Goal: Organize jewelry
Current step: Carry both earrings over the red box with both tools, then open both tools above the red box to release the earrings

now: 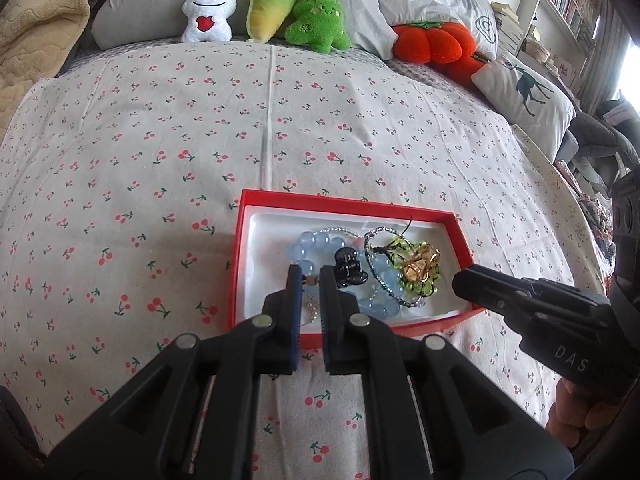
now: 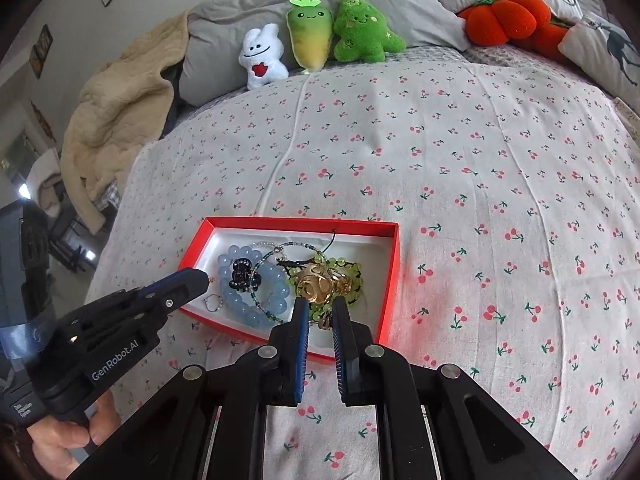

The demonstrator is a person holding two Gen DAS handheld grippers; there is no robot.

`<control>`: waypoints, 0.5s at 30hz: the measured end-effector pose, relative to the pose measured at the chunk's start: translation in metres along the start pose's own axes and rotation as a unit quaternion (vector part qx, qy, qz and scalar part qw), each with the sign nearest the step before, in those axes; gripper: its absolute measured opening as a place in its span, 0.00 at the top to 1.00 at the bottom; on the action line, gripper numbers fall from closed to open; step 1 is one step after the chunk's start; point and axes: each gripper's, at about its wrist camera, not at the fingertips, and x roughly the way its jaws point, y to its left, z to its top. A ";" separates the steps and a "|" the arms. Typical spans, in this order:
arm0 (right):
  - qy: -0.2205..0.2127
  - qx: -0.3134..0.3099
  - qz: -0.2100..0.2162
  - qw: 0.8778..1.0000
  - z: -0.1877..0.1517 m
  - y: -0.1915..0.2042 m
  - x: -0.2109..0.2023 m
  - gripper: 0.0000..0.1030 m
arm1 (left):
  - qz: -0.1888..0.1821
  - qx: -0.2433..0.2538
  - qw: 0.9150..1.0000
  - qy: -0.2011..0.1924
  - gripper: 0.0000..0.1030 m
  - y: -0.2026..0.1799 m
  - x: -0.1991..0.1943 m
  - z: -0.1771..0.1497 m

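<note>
Left gripper (image 1: 310,276) is hovering over the near-left part of the red box (image 1: 352,205), fingers narrowly parted, gripping nothing. Right gripper (image 2: 321,307) is sitting over the near-right part, narrow gap too, nothing clamped. Jewelry is all lying inside the box: blue bead bracelet (image 2: 276,280), black claw clip (image 2: 241,274) on top of it, green-gold tangle (image 2: 324,280), small ring (image 2: 213,303). Box is resting on the cherry-print bedsheet (image 2: 480,184).

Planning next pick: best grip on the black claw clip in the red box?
Take the black claw clip across its narrow body from above. It lies on top of the blue bead bracelet, so its sides stand clear. The left tool looks nearest.
</note>
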 end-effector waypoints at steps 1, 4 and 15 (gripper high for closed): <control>0.002 -0.001 0.001 1.000 0.000 0.000 0.001 0.89 | 0.001 0.000 1.000 0.000 0.91 0.000 0.001 0.000; 0.004 -0.004 0.002 1.000 0.001 0.000 0.005 0.89 | 0.003 0.001 1.000 -0.002 0.91 -0.001 0.002 0.002; -0.010 -0.007 0.015 1.000 0.002 -0.001 0.004 0.87 | 0.037 0.010 0.999 -0.007 0.53 -0.003 -0.012 0.002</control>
